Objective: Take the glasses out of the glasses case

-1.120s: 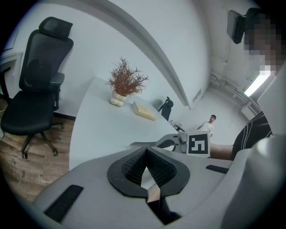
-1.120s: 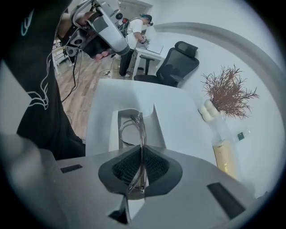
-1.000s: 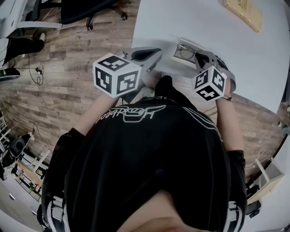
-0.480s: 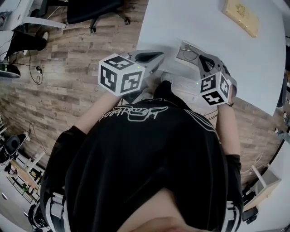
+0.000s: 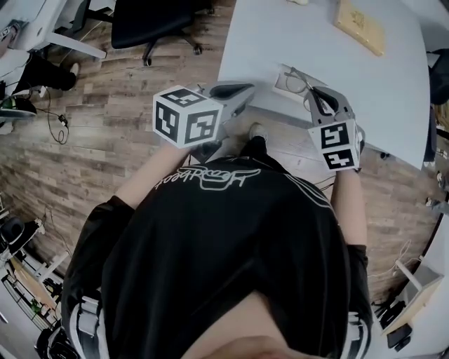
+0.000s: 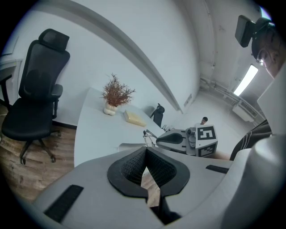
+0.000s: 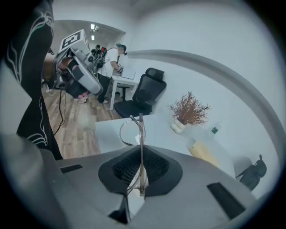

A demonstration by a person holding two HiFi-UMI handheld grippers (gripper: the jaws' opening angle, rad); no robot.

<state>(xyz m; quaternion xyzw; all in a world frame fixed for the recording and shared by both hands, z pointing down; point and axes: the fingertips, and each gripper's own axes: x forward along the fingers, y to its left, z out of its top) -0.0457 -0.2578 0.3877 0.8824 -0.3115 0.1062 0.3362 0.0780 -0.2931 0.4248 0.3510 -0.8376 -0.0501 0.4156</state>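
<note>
My right gripper (image 5: 313, 95) is shut on a pair of thin wire-framed glasses (image 5: 300, 82), held just above the white table (image 5: 393, 77). In the right gripper view the glasses (image 7: 140, 129) stand edge-on, pinched between the black pads (image 7: 156, 166), one lens out to the left. The white glasses case (image 5: 281, 78) lies open near the table's front edge, just left of the glasses. My left gripper (image 5: 235, 90) hovers left of the case at the table edge, shut with nothing in it (image 6: 144, 154). The left gripper view shows the case (image 6: 130, 146) and the right gripper (image 6: 172, 139) beyond.
A yellowish flat box (image 5: 359, 26) lies farther back on the table, near a vase of dried twigs (image 6: 114, 96). A black office chair (image 5: 151, 17) stands on the wood floor left of the table. A small bottle (image 7: 214, 129) stands beside the vase.
The right gripper has drawn back from the case with the glasses pinched in it. The left gripper has hardly moved.
</note>
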